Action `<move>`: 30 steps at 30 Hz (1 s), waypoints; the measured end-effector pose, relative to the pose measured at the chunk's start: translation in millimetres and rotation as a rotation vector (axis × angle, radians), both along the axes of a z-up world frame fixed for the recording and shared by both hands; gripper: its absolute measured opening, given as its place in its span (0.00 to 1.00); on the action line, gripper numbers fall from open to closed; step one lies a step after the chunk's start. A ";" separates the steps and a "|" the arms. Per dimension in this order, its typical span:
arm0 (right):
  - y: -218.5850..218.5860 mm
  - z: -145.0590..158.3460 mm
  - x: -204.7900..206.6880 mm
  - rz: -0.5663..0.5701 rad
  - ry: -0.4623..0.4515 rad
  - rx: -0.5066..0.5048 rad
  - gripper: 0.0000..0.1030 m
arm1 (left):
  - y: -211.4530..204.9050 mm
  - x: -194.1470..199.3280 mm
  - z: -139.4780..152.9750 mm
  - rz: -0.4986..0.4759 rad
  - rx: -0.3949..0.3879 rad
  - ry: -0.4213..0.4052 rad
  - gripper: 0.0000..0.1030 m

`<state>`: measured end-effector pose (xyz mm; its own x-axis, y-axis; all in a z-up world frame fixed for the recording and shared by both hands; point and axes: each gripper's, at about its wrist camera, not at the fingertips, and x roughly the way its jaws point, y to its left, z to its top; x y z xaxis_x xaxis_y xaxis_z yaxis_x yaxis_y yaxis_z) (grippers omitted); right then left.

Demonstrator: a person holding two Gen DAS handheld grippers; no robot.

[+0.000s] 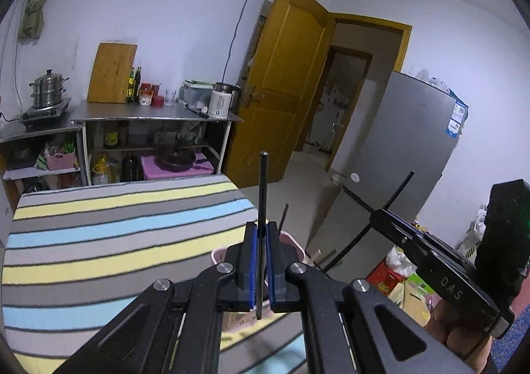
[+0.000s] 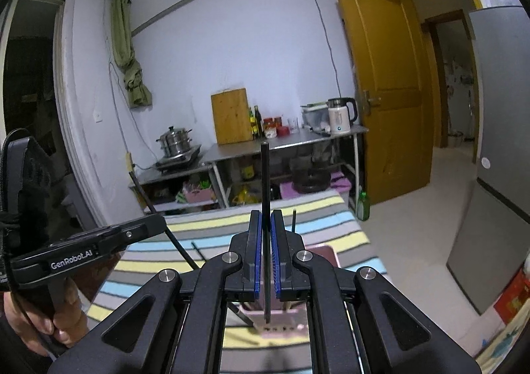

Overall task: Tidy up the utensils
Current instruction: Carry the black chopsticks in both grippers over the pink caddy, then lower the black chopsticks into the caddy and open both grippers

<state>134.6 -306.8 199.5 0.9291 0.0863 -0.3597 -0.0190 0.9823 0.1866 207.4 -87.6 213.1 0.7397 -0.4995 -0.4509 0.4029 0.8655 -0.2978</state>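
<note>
chopsticks are being carried one per hand, left tongs [image 1: 261,261] pinching one black chopstick [image 1: 263,188], right tongs [image 2: 266,251] pinching another [image 2: 265,175], both above the pink basket [image 1: 294,243], likely for dropping in.

Cool, even indoor light with a bluish-violet cast filled both views. Fisheye distortion bowed the door [image 1: 285,82] and fridge [image 2: 497,148], and dark vignetting ringed the corners. The window [image 2: 29,82] was dark. The right edge of the right-wrist view was slightly smeared; shadows were soft.
</note>
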 end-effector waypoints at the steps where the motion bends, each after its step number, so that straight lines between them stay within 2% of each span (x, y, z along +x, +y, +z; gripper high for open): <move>1: -0.3 -0.9 3.7 -0.002 -0.001 0.000 0.05 | -1.0 3.7 0.1 0.002 -0.002 -0.002 0.04; 12: -4.7 -22.8 25.4 -0.022 0.026 0.009 0.05 | -9.3 34.5 -18.9 0.018 0.015 0.009 0.04; 26: 4.1 -60.4 16.3 -0.010 0.104 -0.007 0.05 | -15.8 18.7 -57.7 -0.023 0.070 0.049 0.05; 30: 3.2 -71.7 21.8 -0.010 0.137 -0.002 0.05 | -17.9 21.7 -70.6 -0.021 0.084 0.083 0.05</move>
